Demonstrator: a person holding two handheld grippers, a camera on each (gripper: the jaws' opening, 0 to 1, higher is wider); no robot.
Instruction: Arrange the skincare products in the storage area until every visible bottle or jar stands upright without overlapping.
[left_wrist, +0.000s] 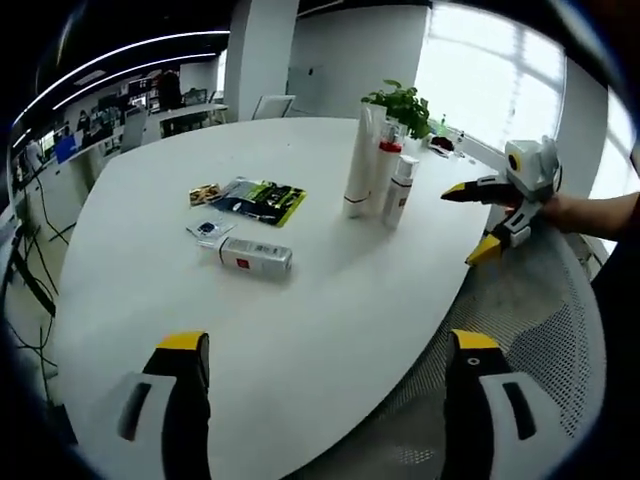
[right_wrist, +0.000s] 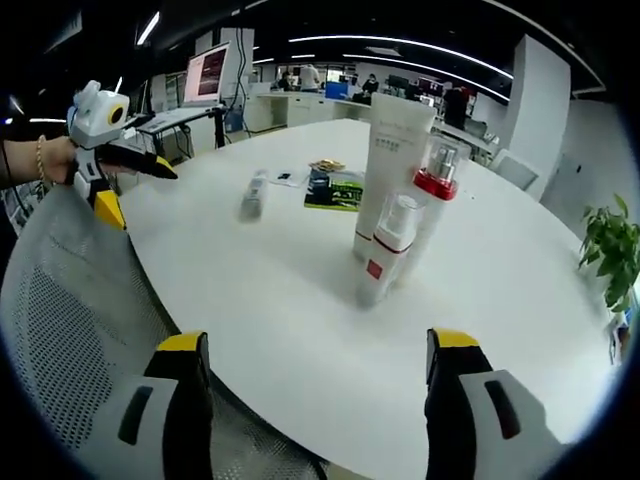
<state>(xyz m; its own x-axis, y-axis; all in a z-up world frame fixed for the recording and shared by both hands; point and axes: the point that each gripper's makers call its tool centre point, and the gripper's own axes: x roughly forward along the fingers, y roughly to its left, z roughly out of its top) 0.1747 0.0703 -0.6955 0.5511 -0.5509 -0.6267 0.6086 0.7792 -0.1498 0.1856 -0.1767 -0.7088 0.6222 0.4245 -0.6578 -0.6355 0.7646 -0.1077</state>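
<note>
White table (left_wrist: 330, 300), toppled bottle (left_wrist: 245, 255) far beyond the open left claw (left_wrist: 325, 350).

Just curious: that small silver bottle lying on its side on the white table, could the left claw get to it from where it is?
Probably yes. The small silver bottle lies alone on bare round white table, ahead of the open left claw, with nothing between.
</note>
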